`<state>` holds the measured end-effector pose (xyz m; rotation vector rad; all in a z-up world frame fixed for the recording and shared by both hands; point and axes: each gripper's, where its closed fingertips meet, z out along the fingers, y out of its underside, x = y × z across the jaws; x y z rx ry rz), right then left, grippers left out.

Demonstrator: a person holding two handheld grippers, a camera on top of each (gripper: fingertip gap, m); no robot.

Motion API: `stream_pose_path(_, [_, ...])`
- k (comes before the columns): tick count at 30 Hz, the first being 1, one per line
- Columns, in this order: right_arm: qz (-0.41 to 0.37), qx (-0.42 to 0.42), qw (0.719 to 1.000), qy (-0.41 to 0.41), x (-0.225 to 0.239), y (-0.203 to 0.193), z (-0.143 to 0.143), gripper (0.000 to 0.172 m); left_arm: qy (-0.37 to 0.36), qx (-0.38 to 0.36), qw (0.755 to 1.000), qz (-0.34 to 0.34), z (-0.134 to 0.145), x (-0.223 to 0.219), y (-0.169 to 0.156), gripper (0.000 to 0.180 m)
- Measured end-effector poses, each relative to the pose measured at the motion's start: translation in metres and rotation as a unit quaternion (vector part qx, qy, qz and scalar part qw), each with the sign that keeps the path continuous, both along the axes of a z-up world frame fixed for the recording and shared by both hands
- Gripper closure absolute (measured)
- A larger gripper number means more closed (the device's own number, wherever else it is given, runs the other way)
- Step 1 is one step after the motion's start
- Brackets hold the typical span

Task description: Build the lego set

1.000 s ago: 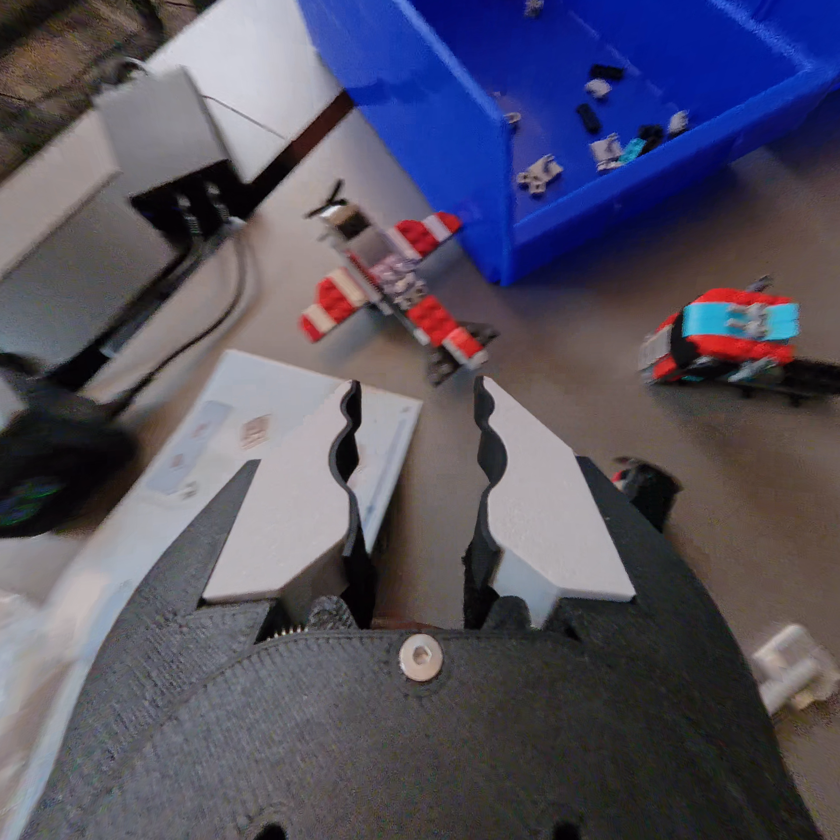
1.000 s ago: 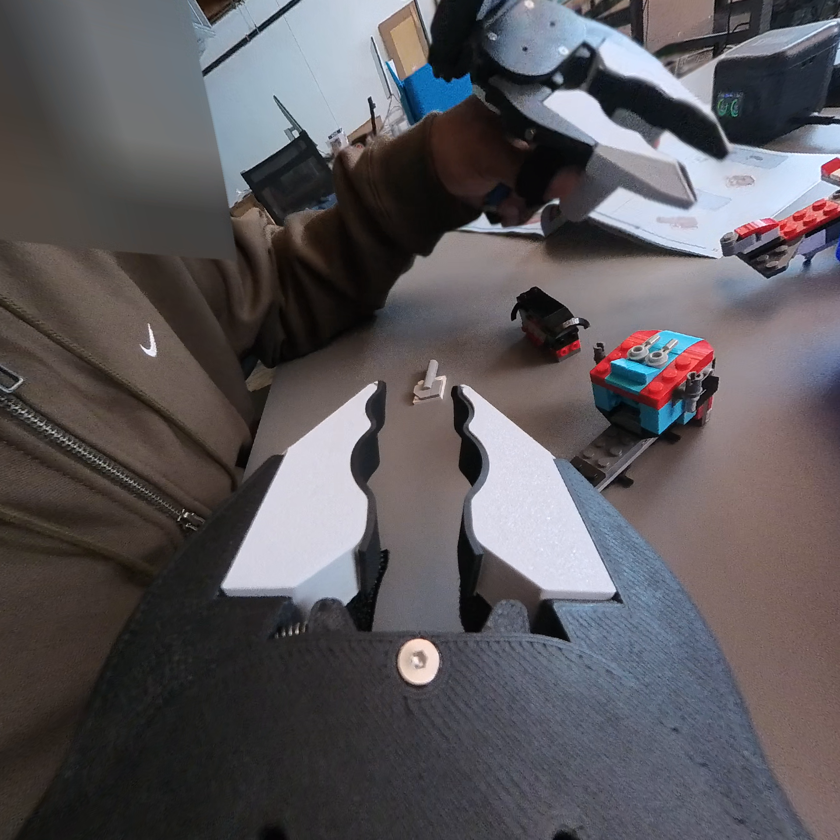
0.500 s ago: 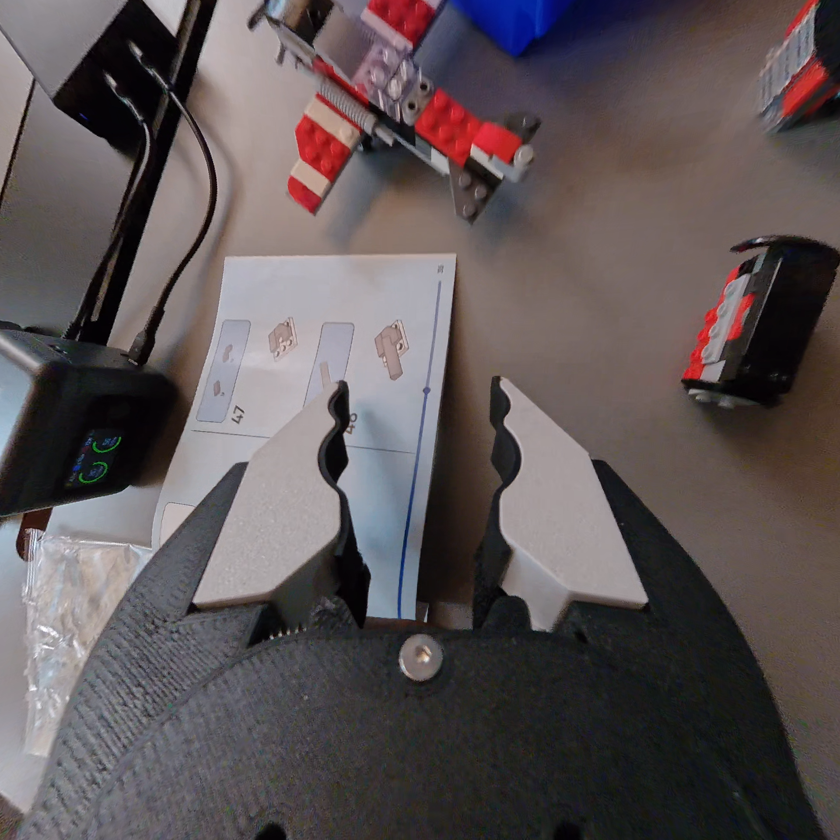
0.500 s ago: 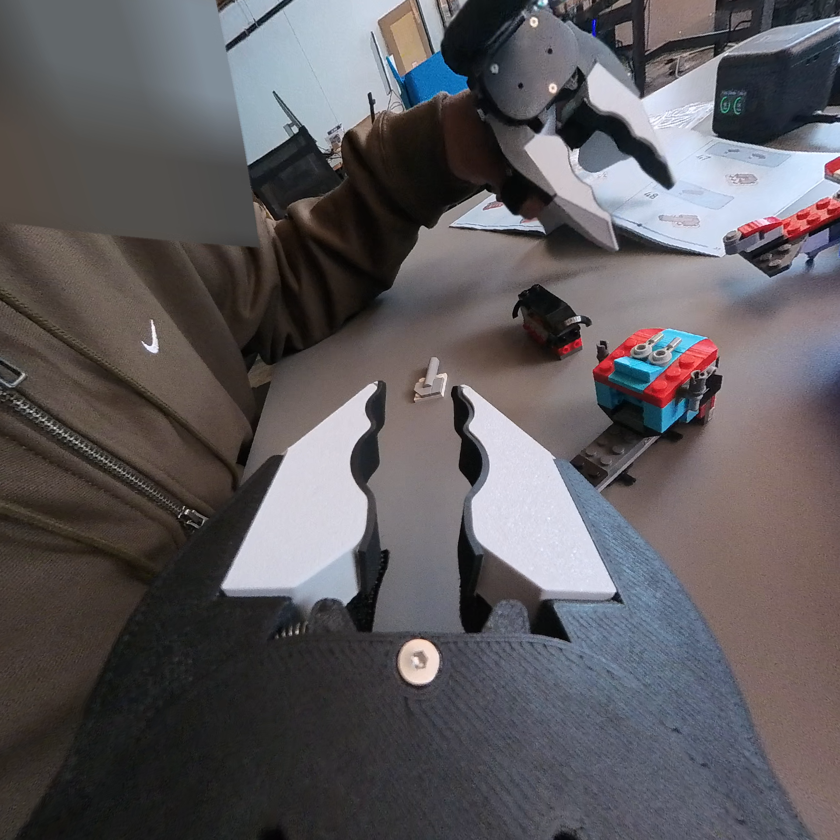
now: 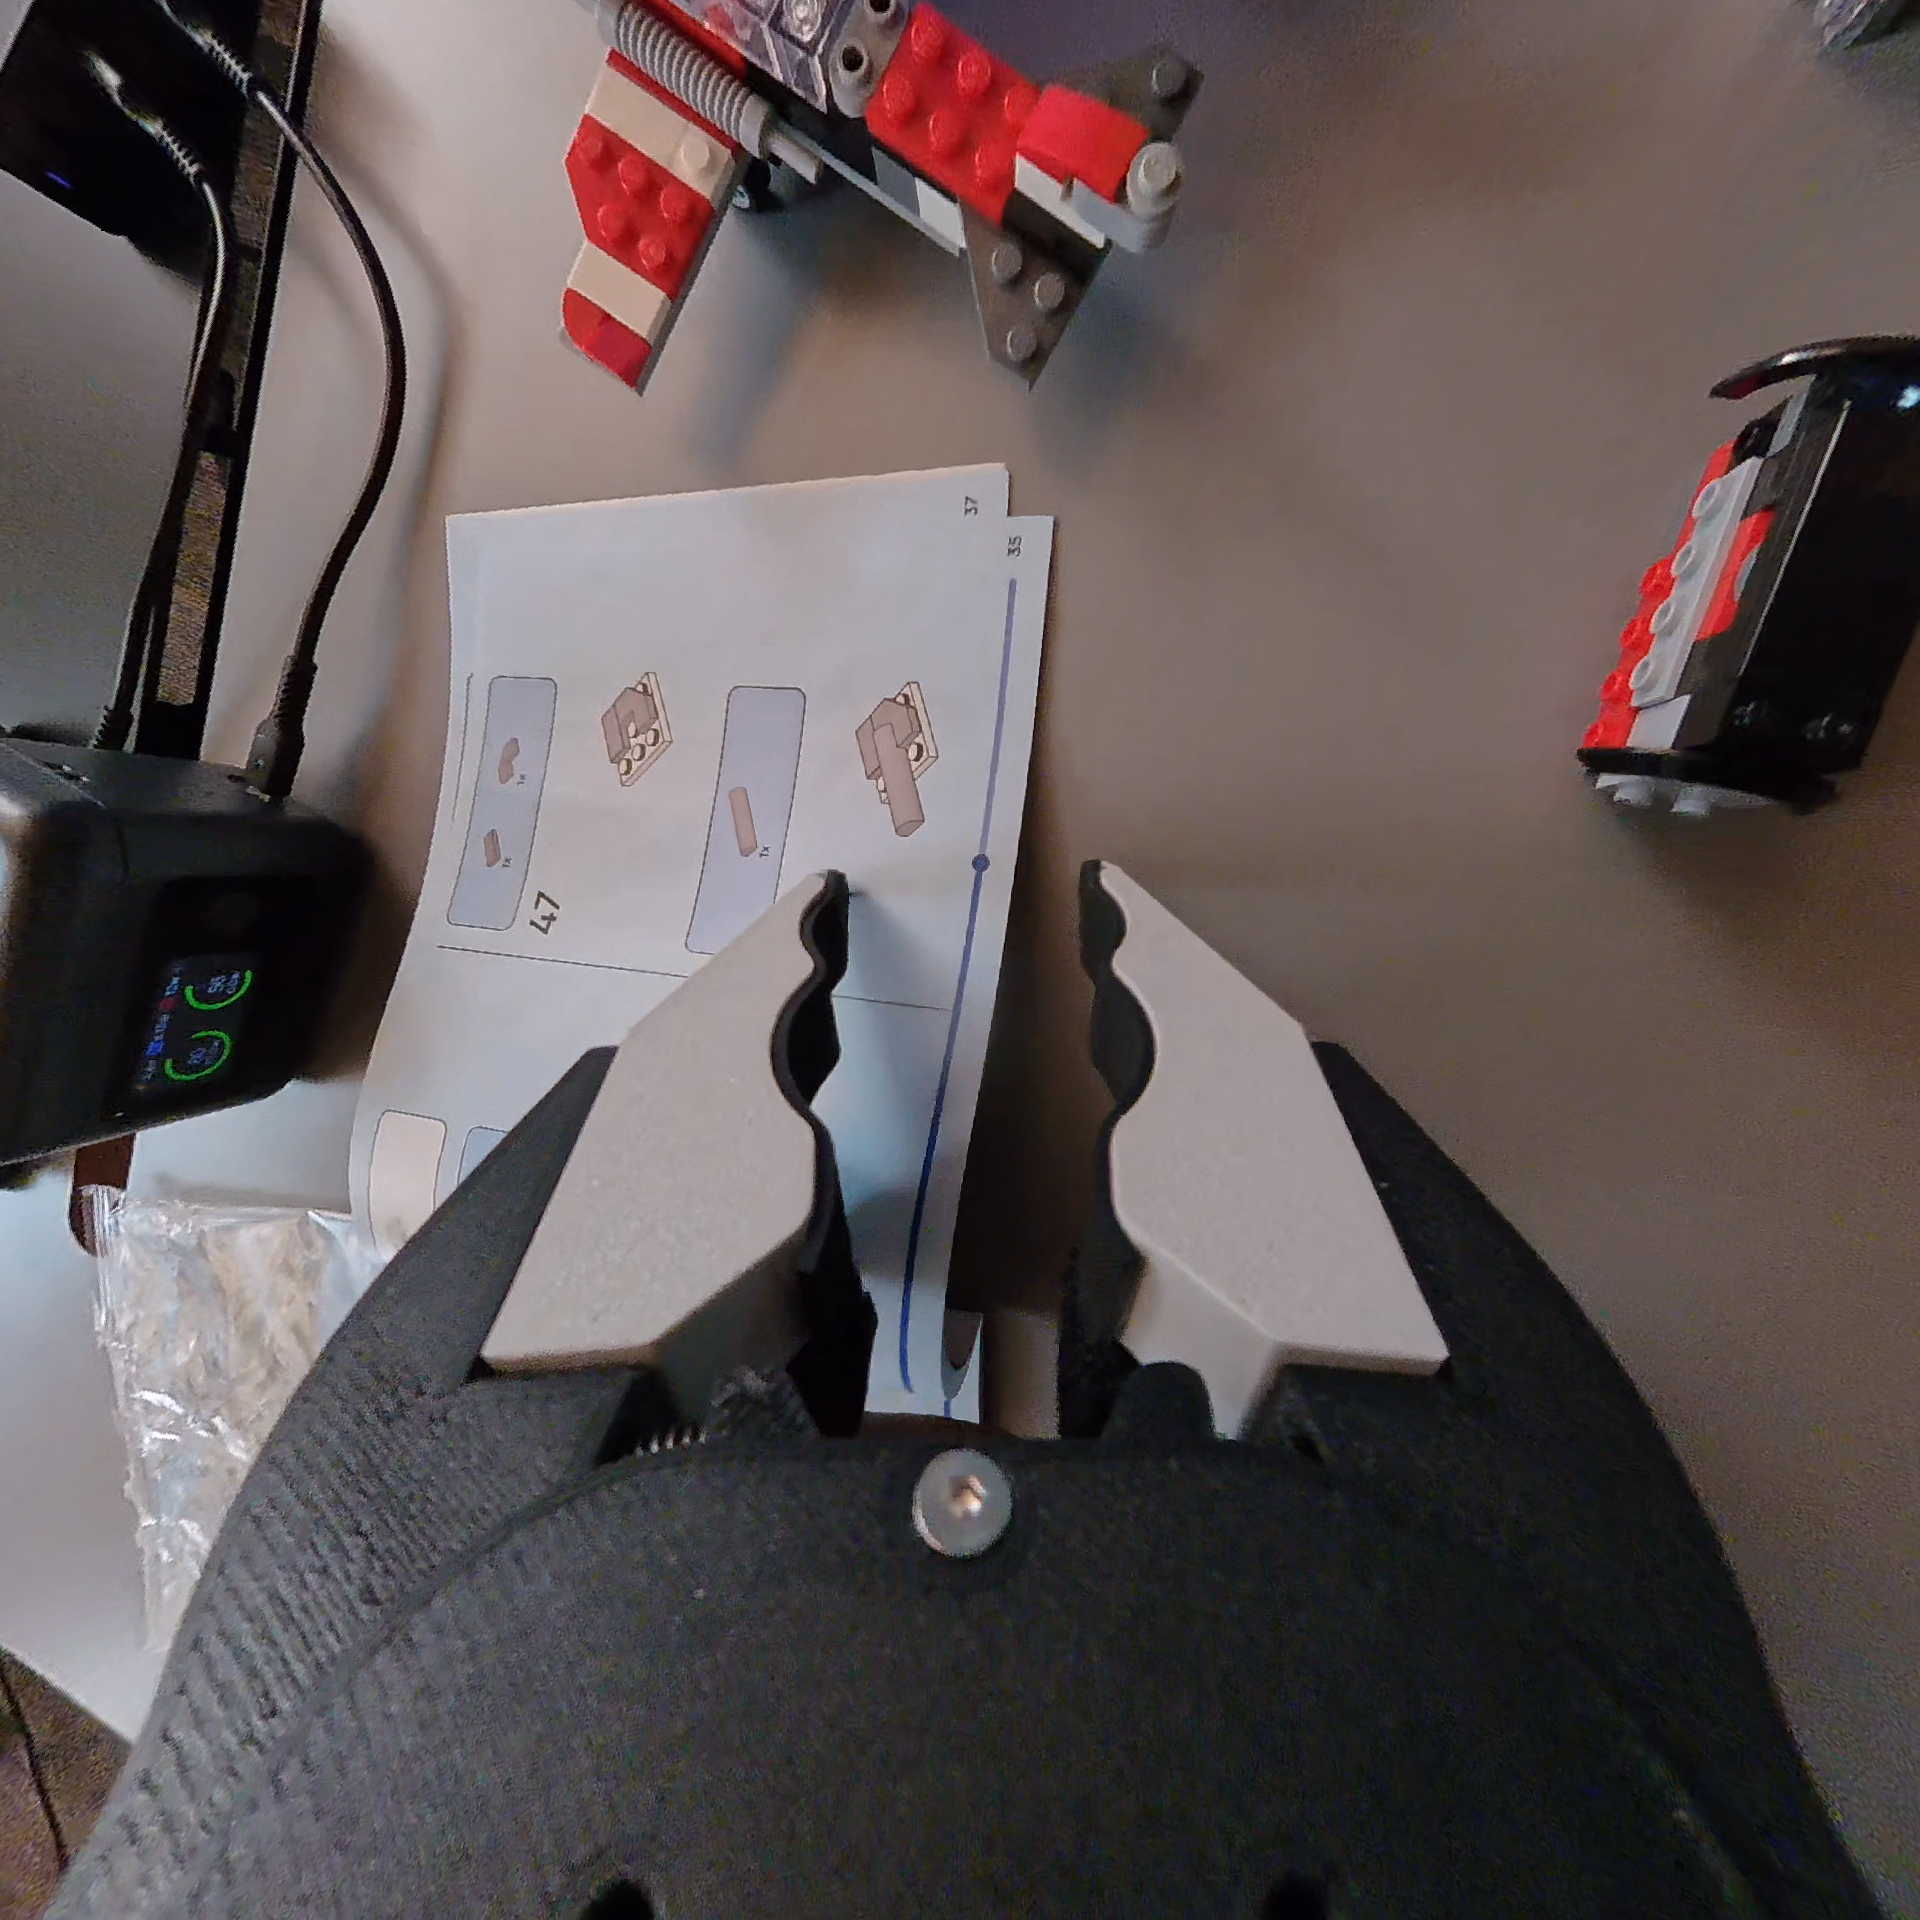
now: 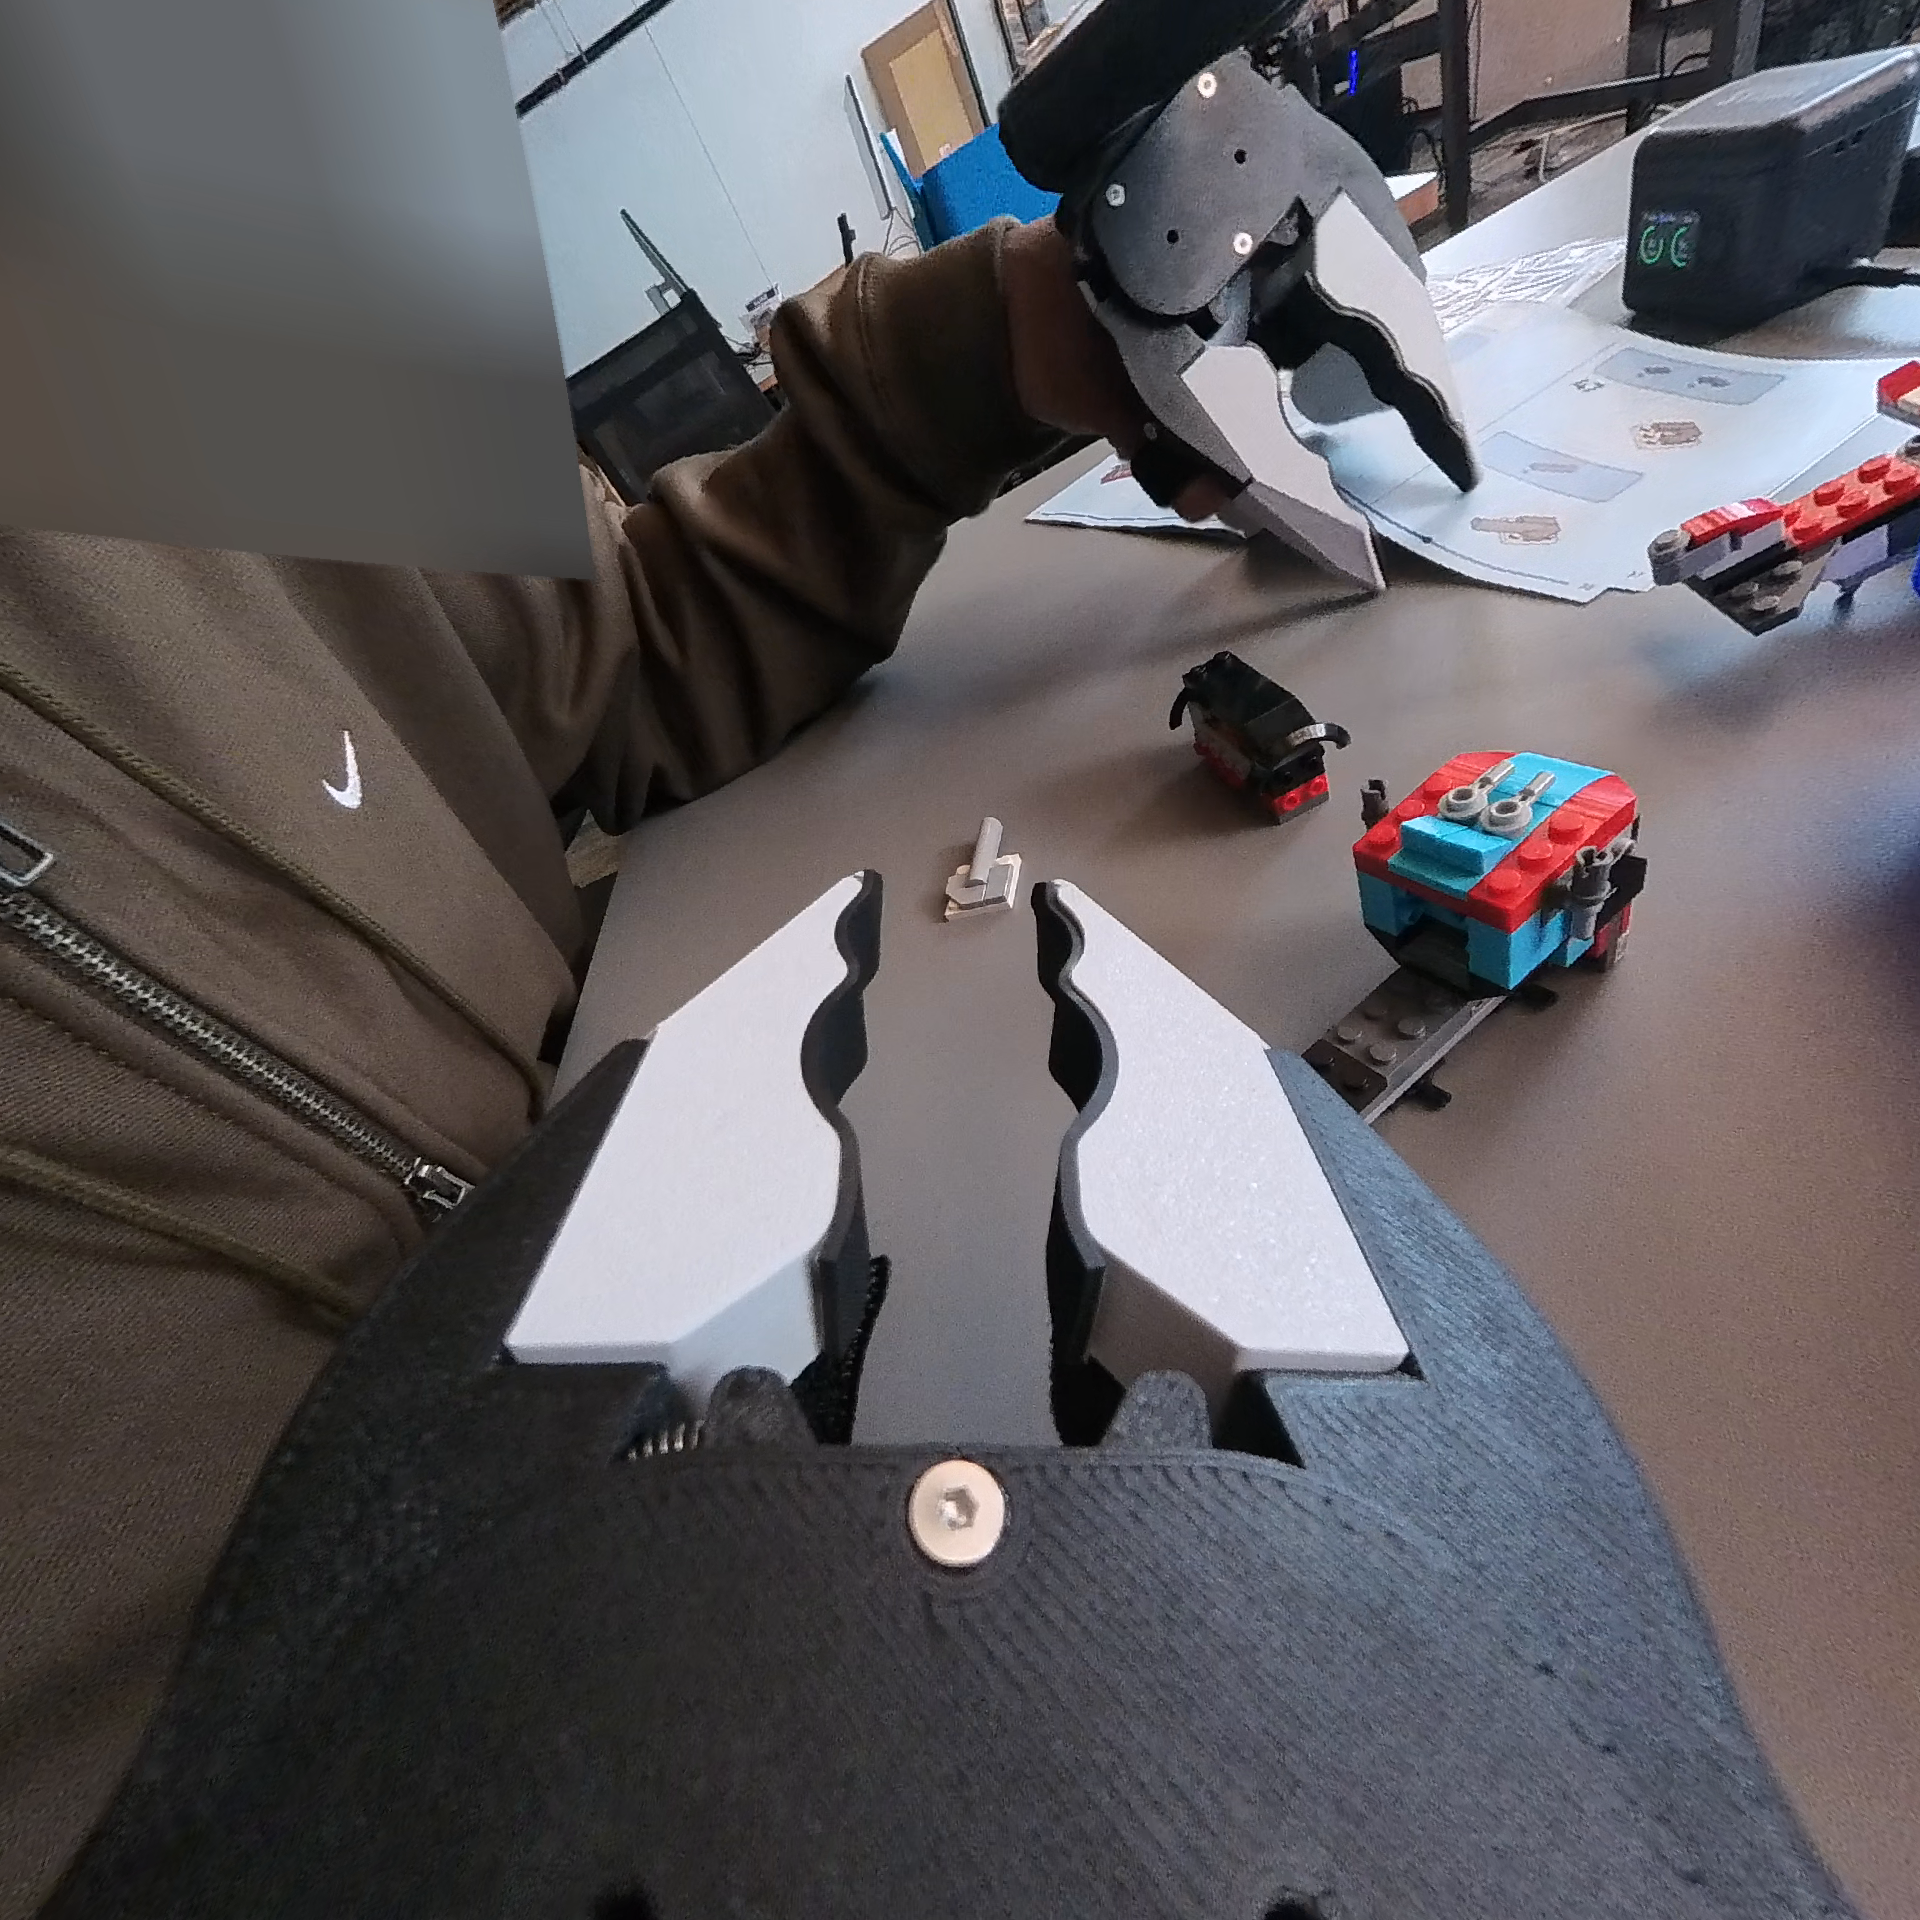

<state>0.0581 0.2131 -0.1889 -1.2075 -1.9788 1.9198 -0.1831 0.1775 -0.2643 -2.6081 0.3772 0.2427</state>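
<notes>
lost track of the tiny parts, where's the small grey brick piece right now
In the right wrist view the small grey brick piece lies on the grey table, just beyond the open jaws of the right gripper, left of the red and blue brick model.

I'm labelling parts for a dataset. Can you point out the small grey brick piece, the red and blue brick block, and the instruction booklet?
small grey brick piece (image 6: 982, 888): right wrist view, on its flat base plate.
red and blue brick block (image 6: 1496, 852): right wrist view, on its studded top.
instruction booklet (image 5: 727, 603): left wrist view, on the open page's blank upper area.

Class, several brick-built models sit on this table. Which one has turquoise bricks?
The boxy red-and-turquoise model on a dark plate. The plane-like model is red, white and grey; the small block is black and red.
</notes>
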Motion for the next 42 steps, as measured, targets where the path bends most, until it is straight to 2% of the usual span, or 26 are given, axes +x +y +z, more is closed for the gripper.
stream_pose_path(6, [-0.004,0.0,1.0,0.0,-0.001,0.001,0.0,0.141,0.003,-0.009,1.0,0.0,0.002,-0.002,-0.008,0.137])
stream_pose_path(19, [-0.004,0.0,1.0,0.0,-0.001,0.001,0.0,0.141,0.005,-0.017,1.0,0.0,0.006,-0.005,-0.017,0.156])
stream_pose_path(42, [-0.003,0.001,1.0,0.0,-0.001,0.001,0.0,0.141,-0.02,0.008,1.0,0.015,0.024,-0.006,-0.021,0.166])
